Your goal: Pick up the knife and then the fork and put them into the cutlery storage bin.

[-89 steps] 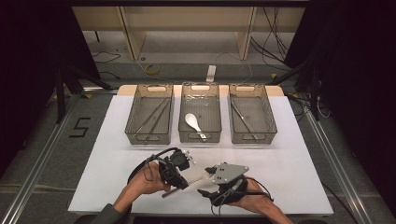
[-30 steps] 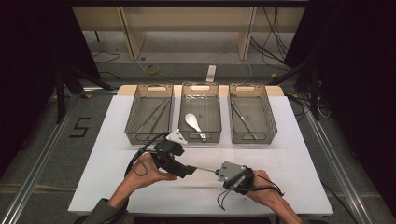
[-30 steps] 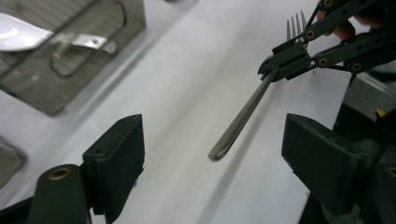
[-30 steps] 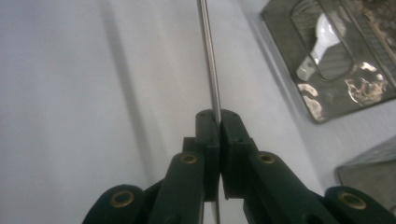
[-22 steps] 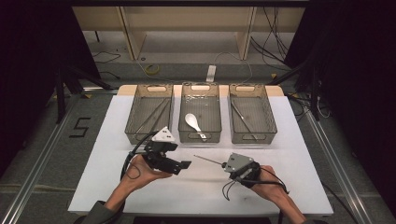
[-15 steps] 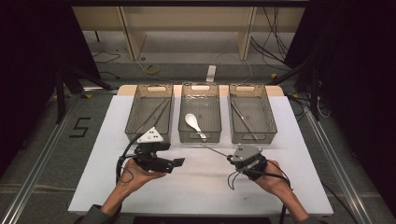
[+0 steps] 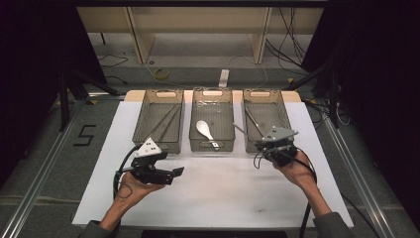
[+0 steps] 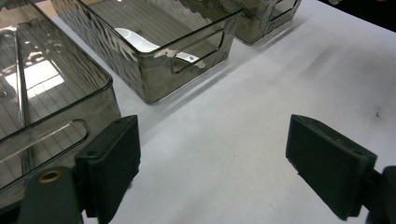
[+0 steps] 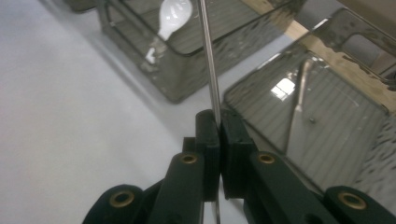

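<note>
"What colour is the spoon [image 7: 204, 130]?"
"White. It lies in a smoky grey see-through box [image 7: 212, 146] with wavy walls."
"And the table cover [image 7: 223, 188]?"
"White too."
"The stick [image 9: 208, 56]?"
"Shiny silver, between black jaws."

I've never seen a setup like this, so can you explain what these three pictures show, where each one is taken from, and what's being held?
A person at a table holds a hand-operated clamp in each hand. The high view looks down from above; the other two pictures come from small cameras riding on each tool, looking along its black jaws.

On the white table stand three clear trays: the left tray holds thin sticks, the middle tray a white spoon, the right tray a metal utensil.

The left tool is open and holds nothing. The right tool is shut on a thin metal rod, near the right tray.
</note>
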